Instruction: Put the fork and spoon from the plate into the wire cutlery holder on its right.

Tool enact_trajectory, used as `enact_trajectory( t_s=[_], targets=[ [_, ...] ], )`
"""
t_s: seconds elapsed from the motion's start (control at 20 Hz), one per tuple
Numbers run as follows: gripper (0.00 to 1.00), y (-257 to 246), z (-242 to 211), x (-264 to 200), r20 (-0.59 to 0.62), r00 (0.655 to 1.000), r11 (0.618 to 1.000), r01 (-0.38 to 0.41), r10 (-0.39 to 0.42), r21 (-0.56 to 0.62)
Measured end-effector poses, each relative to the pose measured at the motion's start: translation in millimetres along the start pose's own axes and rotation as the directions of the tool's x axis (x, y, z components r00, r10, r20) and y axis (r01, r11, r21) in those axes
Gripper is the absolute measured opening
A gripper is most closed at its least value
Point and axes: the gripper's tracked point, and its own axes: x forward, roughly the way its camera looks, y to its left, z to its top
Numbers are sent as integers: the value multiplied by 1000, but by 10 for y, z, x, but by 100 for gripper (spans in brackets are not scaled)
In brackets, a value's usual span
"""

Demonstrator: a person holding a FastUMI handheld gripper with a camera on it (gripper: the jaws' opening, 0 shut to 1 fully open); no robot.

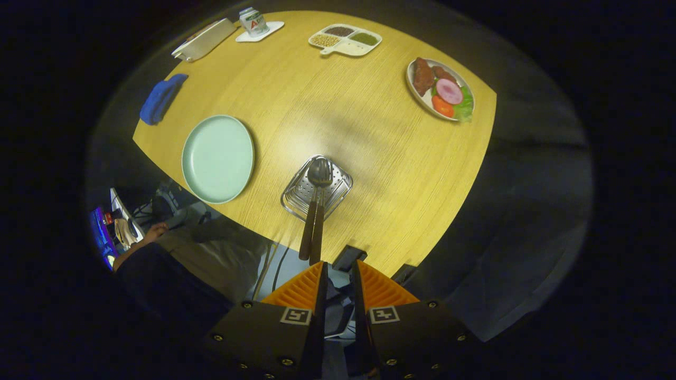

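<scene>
- gripper (338, 269) hung above the near edge of the table (380, 158); fingers (301, 287) a narrow gap apart, pinching nothing.
- wire cutlery holder (317, 190) sat on the table just beyond the fingers, to the right of the plate (217, 158).
- spoon (318, 177) and fork (326, 182) both stood in the holder, heads down against its perforated floor, brown handles side by side and pointing back toward the fingertips.
- plate was pale green and bare.
- further off: blue cloth (160, 98), divided tray of beans (346, 39), dish of food (440, 88), can on a coaster (253, 22).
</scene>
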Motion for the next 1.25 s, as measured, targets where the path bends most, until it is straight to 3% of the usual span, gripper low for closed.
enact_trajectory(
  t_s=[0.15, 0.2, 0.3, 0.4, 0.6, 0.75, 0.9, 0.95, 1.05, 1.1, 1.15, 1.2, 1.25],
  targets=[
    [25, 250, 20, -291, 211, 977, 997, -46, 32, 64],
    [25, 324, 75, -394, 304, 952, 995, -55, 27, 84],
    [25, 486, 300, -606, 518, 855, 989, -67, -10, 129],
    [25, 576, 495, -920, 714, 691, 979, -46, -112, 197],
    [25, 973, 526, -1480, 909, 333, 953, -83, -249, 292],
    [25, 1269, 504, -1813, 941, 140, 943, -87, -309, 322],
    [26, 1495, 455, -2134, 933, -16, 933, -49, -359, 358],
    [26, 1517, 448, -2218, 925, -48, 926, -32, -376, 375],
    [26, 1591, 426, -2300, 909, -77, 913, -25, -409, 408],
    [30, 1647, 423, -2334, 904, -92, 909, -37, -417, 416],
    [35, 1714, 447, -2333, 903, -97, 908, -33, -419, 417],
    [46, 1760, 478, -2284, 904, -97, 909, -26, -416, 416],
    [46, 1798, 495, -2260, 903, -96, 908, -20, -419, 419]
  ],
)
